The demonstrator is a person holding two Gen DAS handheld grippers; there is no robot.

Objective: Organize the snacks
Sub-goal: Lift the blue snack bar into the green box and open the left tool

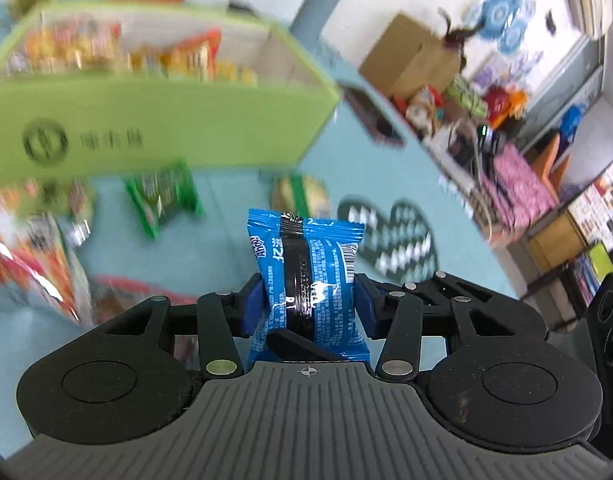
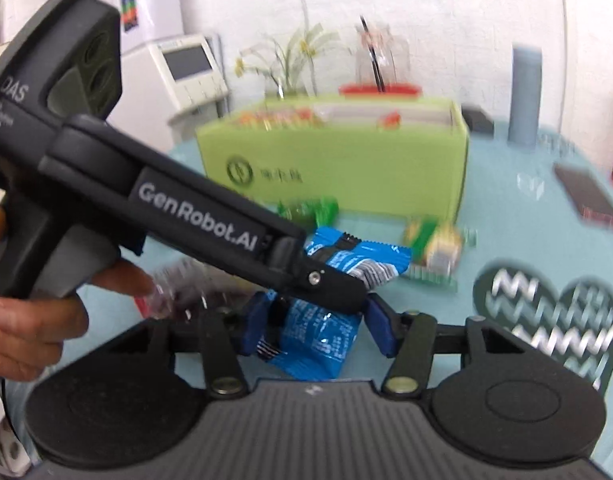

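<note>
Above the table (image 1: 242,184), each gripper, left (image 1: 308,300) and right (image 2: 314,328), clamps 1 blue packet (image 1: 306,276); the green box (image 1: 158,120) behind is blurred.

We've got a round table (image 1: 234,192) here with a light blue cloth, and a dark heart-shaped mat (image 1: 390,236) sits on it. White wall (image 2: 446,8) behind, pretty bright room overall. In the right wrist view there's a white appliance (image 2: 188,74) with a small screen off to the left, plus a grey cylinder (image 2: 525,96) standing at the table's far edge. The left wrist view shows a cardboard box (image 1: 410,56) against the wall, with blue paper decorations (image 1: 502,12) stuck up above it. It's a cluttered corner beyond that, too blurry for us to sort out.
</note>
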